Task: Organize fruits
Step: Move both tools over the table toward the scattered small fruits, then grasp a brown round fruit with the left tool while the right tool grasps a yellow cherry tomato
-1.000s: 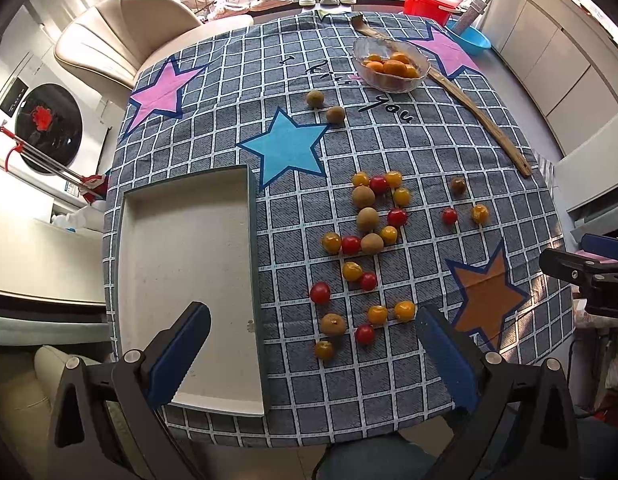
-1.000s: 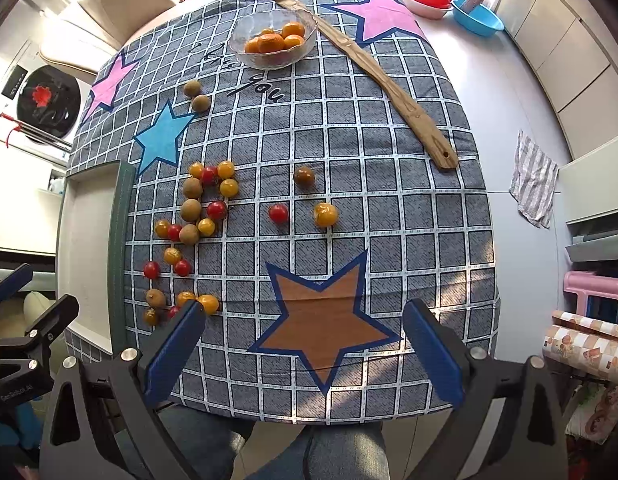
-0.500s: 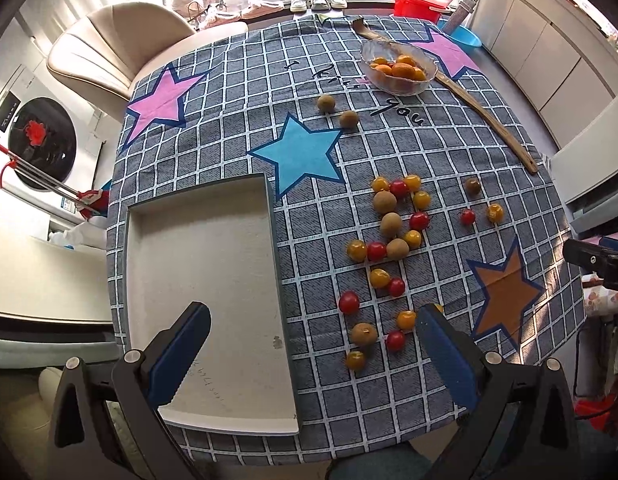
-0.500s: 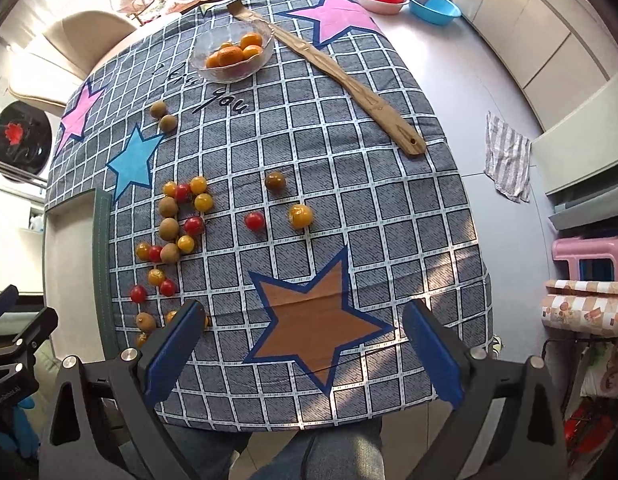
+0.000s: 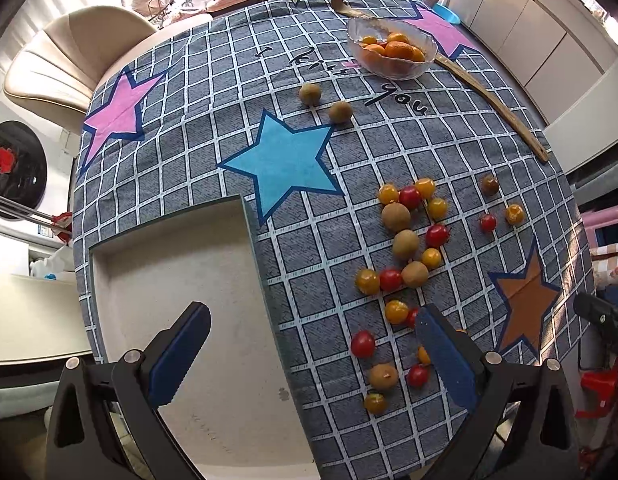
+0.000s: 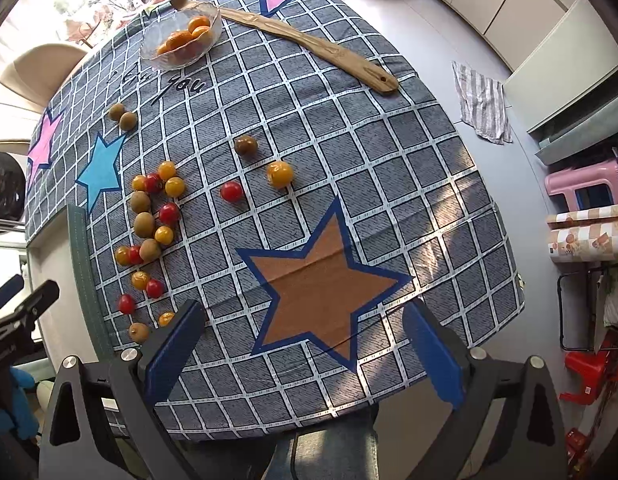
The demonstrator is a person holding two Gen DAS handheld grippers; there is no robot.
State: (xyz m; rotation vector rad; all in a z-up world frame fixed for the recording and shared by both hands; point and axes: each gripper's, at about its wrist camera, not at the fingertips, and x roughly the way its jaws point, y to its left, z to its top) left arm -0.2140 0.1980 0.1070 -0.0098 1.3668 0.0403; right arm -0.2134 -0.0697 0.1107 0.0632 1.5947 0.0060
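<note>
A: What is seen on the table [image 5: 197,152], which is covered by a grey checked cloth printed with stars?

B: A loose cluster of small red, yellow and brown round fruits [image 5: 405,240] is spread over the cloth, just right of a shallow rectangular white tray with a dark green rim [image 5: 169,280]. Nothing is held in the tray. Two brown fruits [image 5: 325,102] are set apart above the blue star, and three more fruits [image 6: 255,168] lie apart from the cluster, above the orange star.

A: And further back?

B: A clear glass bowl of orange fruits [image 5: 391,54] is placed near the far edge, with a long flat wooden paddle [image 6: 309,48] laid diagonally just beside it.

A: How are the grippers held?

B: The left hand-held gripper [image 5: 309,360] is spread wide, with nothing between its blue pads; one pad is seen over the tray, the other over the near end of the cluster. The right hand-held gripper [image 6: 305,352] is likewise spread wide and empty, over the orange star at the table's near edge.
</note>
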